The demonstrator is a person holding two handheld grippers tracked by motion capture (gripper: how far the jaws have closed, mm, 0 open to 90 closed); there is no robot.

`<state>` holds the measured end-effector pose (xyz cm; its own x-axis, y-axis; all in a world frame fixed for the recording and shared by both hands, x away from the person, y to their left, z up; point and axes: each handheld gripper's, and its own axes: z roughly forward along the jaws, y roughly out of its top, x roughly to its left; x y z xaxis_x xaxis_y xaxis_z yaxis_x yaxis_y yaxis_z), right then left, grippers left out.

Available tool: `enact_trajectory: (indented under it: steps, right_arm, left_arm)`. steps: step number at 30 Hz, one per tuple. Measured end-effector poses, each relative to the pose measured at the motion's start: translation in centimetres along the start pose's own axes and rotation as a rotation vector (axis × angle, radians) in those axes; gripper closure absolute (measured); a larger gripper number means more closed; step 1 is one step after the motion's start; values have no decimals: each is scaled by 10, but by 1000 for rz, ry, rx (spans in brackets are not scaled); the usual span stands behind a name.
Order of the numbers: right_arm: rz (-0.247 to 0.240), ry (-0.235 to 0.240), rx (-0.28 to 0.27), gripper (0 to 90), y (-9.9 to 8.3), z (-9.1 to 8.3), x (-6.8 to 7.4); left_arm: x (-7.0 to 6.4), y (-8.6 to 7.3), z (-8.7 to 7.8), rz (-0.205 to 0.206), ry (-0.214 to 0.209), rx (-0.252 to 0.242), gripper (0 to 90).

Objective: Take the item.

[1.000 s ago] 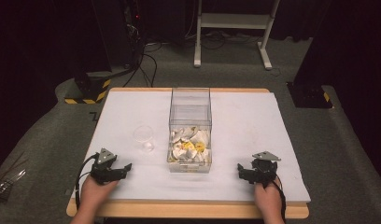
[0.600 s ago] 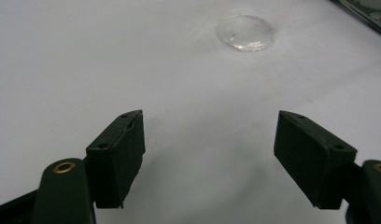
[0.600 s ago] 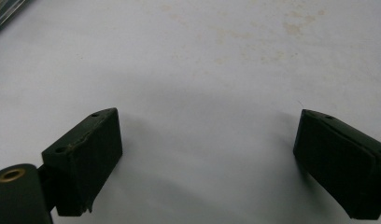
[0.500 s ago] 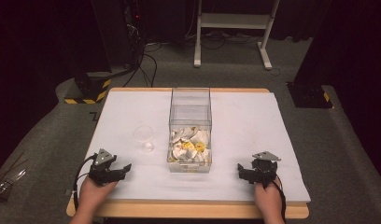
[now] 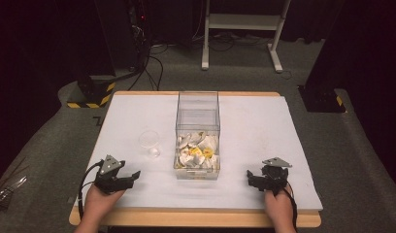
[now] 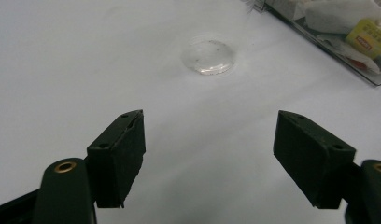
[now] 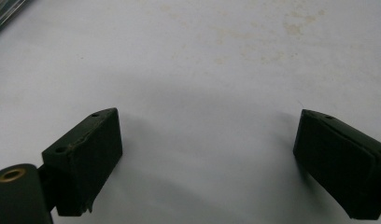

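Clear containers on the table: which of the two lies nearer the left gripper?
The small round clear dish, standing empty left of the tall clear box. It lies just ahead of the left gripper; the box holds white and yellow packets.

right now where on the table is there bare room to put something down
Widest free patch: the white table right of the clear box, back to the far edge and forward to the right tool. Another lies behind the small clear dish, at the far left. Tighter: the gap between dish and box, and the strip by the left tool.
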<state>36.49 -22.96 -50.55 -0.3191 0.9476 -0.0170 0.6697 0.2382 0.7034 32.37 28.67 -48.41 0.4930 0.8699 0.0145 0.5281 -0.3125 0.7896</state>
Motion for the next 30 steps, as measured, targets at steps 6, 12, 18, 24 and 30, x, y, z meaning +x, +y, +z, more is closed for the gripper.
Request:
enact_trajectory:
  steps: [6, 12, 18, 24, 30]
  right_arm:
    - [0, 0, 0, 78, 0, 0, 0]
    - [0, 0, 0, 78, 0, 0, 0]
    - [0, 1, 0, 78, 0, 0, 0]
    - [0, 0, 0, 77, 0, 0, 0]
    - [-1, 0, 0, 77, 0, 0, 0]
  left_arm:
    - [-7, 4, 0, 8, -37, -5, 255]
    - [-11, 8, -2, 4, -73, -26, 246]
    - [-18, 13, -4, 4, -95, -53, 240]
    - [-21, 18, -1, -3, -123, -64, 241]
    - [-28, 23, 0, 9, -129, -70, 242]
